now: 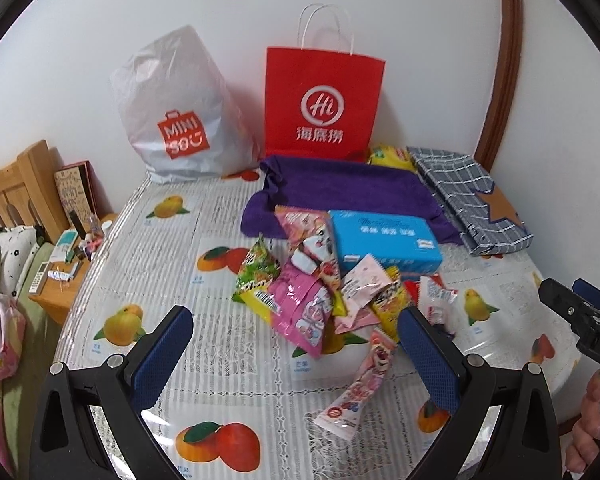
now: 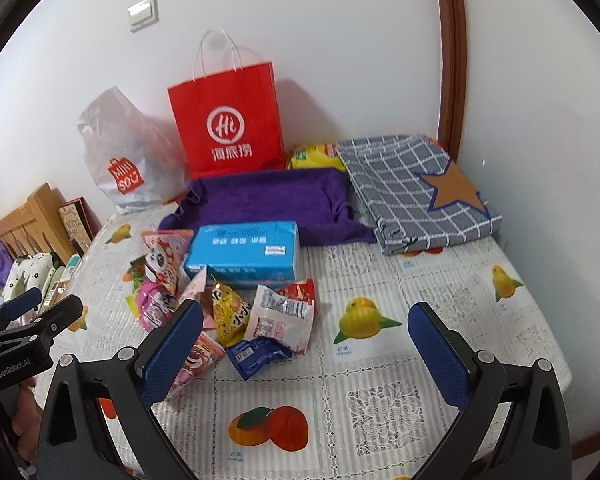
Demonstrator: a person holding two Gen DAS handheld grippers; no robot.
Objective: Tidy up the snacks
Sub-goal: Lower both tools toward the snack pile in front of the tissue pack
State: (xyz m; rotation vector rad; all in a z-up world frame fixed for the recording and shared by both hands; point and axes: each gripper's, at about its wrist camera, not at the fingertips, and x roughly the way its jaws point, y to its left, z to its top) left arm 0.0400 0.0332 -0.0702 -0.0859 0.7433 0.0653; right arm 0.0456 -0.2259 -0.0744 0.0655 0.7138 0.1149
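Snack packets point(image 1: 332, 292) lie heaped just in front of the blue tissue box point(image 1: 384, 240); both grippers point(image 1: 296, 340) point(image 2: 306, 338) hover spread, holding nothing.

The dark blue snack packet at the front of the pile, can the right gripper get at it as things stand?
Probably yes. The dark blue packet lies at the pile's near edge with nothing on top, and the right gripper is open and empty just beside it.

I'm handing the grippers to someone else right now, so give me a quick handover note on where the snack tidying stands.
Left gripper: open, empty, hovering over the near edge of the snack pile.
Right gripper: open, empty, beside the pile, over bare tablecloth.
Snack packets lie loose in front of the blue tissue pack; purple cloth tray behind it looks empty.
Done: nothing visibly sorted.
Left: all packets.
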